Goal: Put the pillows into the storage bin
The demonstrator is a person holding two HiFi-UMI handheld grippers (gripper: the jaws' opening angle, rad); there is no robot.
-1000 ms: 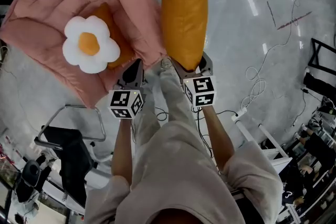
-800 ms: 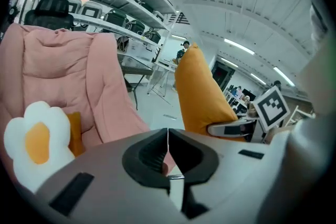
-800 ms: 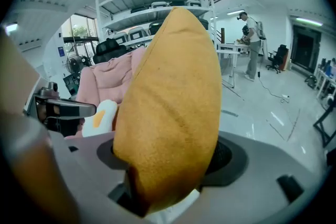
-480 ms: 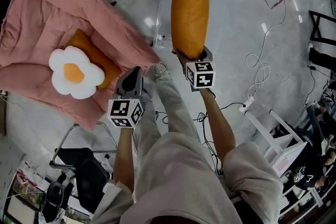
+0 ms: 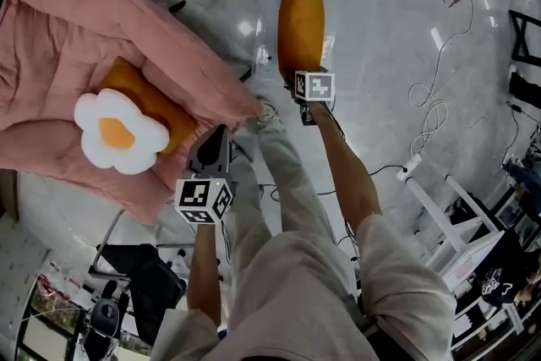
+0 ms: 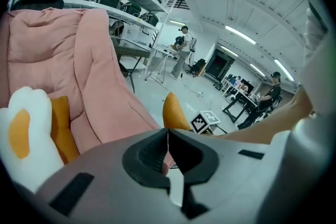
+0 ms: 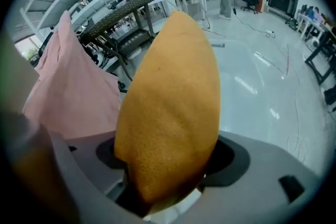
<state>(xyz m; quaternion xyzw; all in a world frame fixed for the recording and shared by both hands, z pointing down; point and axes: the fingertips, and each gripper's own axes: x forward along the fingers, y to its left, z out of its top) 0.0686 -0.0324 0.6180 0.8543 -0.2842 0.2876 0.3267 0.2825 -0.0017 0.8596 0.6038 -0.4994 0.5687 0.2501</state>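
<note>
Pillows are the job here, and none yet lies loose in the bin. One plump oblong orange fabric pillow (image 5: pixel 302 17) is clamped at its near end by the right tool (image 5: pixel 303 73), whose jaws stand fairly wide around the thick stuffing. It points steeply down inside the outline of the clear plastic storage bin (image 5: pixel 264 13) on the pale floor; whether its far tip touches the bottom cannot be told. Two more are left: a white flower-shaped pillow with an orange centre (image 5: pixel 120 131) resting on top of a second orange pillow (image 5: pixel 156 101), both on a big pink quilted cushion (image 5: pixel 68 30) to the left of the bin. The left tool (image 5: pixel 223 131) hovers near the cushion's edge with its jaws closed together and nothing between them. Compared with a second ago, the right hand has dropped and the held pillow has sunk from beside the cushion down over the bin, which was then out of sight; the left tool has shifted only a little.
</note>
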